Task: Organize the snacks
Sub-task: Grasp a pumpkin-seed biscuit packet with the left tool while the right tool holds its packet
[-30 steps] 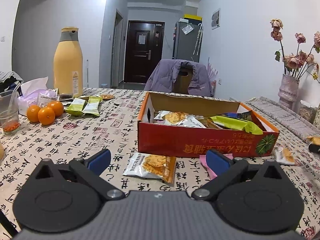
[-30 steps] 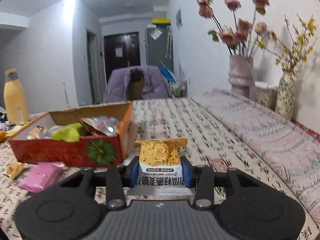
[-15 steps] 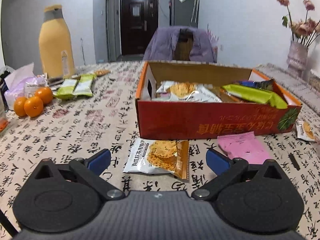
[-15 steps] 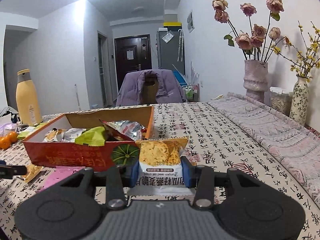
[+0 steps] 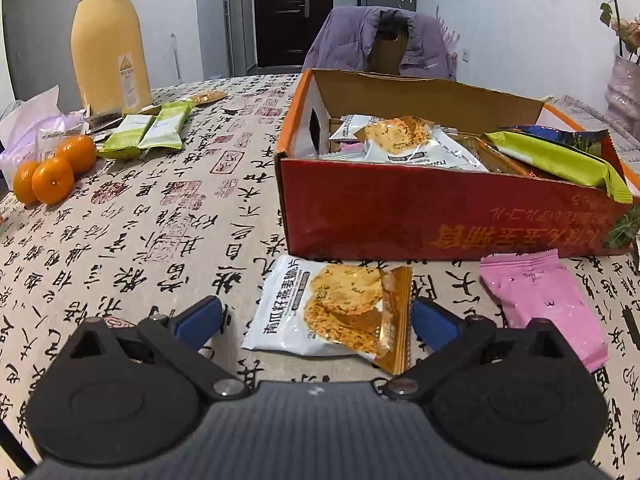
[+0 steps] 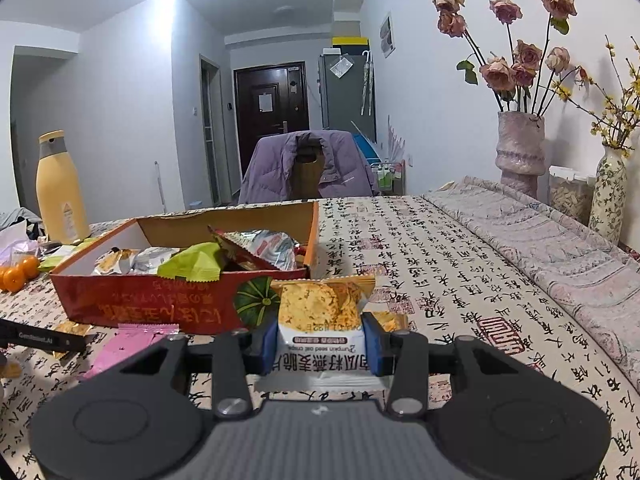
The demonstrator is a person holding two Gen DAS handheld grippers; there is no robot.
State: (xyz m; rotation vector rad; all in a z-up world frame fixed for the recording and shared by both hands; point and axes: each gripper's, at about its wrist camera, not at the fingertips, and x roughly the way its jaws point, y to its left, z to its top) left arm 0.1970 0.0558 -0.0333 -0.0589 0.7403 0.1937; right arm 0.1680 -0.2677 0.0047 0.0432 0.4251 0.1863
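We are partway through: the box (image 5: 440, 216) already holds several packets. Our left gripper (image 5: 316, 322) has its fingers apart around a crisp packet (image 5: 332, 312) on the table (image 5: 140, 208), a pink packet (image 5: 544, 304) just to their right. Our right gripper (image 6: 320, 344) is clamped on another crisp pack (image 6: 322, 320), the box ahead-left.

White walls, a dark door (image 6: 272, 116), a jacket-draped chair (image 6: 308, 168).

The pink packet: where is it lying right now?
In the left wrist view the pink packet lies flat on the tablecloth, just in front of the red box near its right end, to the right of the oat crisp packet.
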